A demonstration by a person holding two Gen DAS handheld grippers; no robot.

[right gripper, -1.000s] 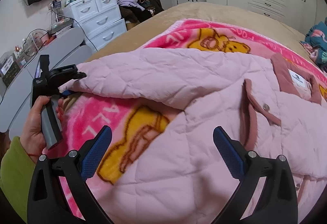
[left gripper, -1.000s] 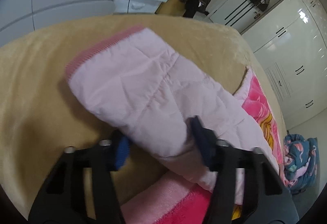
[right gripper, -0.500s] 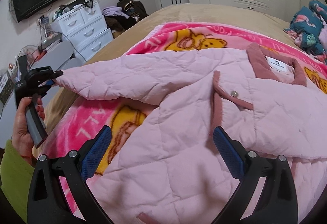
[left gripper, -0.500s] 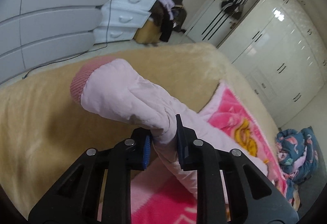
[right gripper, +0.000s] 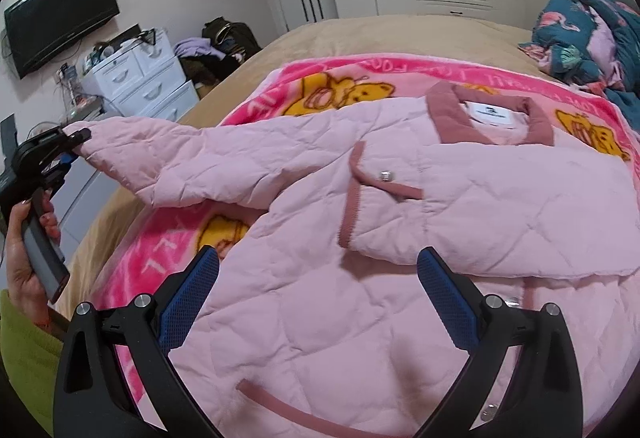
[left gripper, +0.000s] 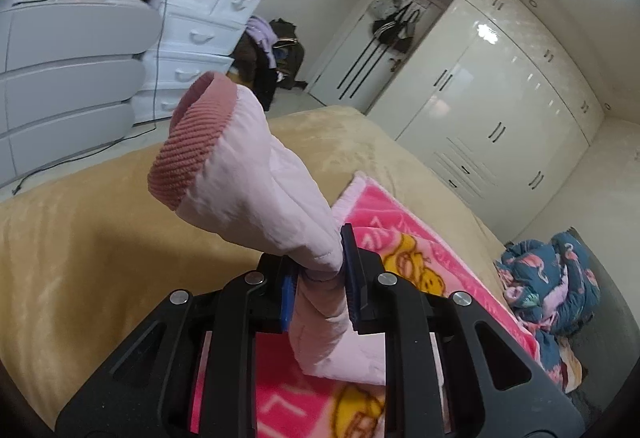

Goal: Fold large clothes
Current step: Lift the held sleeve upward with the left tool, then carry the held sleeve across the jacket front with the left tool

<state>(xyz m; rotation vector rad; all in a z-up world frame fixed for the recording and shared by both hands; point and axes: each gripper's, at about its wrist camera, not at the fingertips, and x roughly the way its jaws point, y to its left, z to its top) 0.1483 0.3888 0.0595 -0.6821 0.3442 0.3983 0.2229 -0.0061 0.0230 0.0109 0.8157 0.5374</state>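
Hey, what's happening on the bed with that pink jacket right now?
A person is folding a pink quilted jacket spread on a cartoon blanket. The left hand-held gripper is shut on the sleeve near its ribbed cuff, holding it off the bed. The right hand-held gripper hovers open over the jacket's body, gripping nothing.

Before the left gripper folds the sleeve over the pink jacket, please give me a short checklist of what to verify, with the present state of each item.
1. Left gripper shut on the sleeve: ok.
2. Sleeve lifted off the bed: ok, the cuff hangs in the air.
3. Right gripper free: ok, open above the jacket, touching nothing.
4. Jacket body flat on the pink blanket: ok, front up, collar visible.
5. Landing area clear: ok, nothing lies on the jacket front.
6. Other sleeve already folded: cannot tell.
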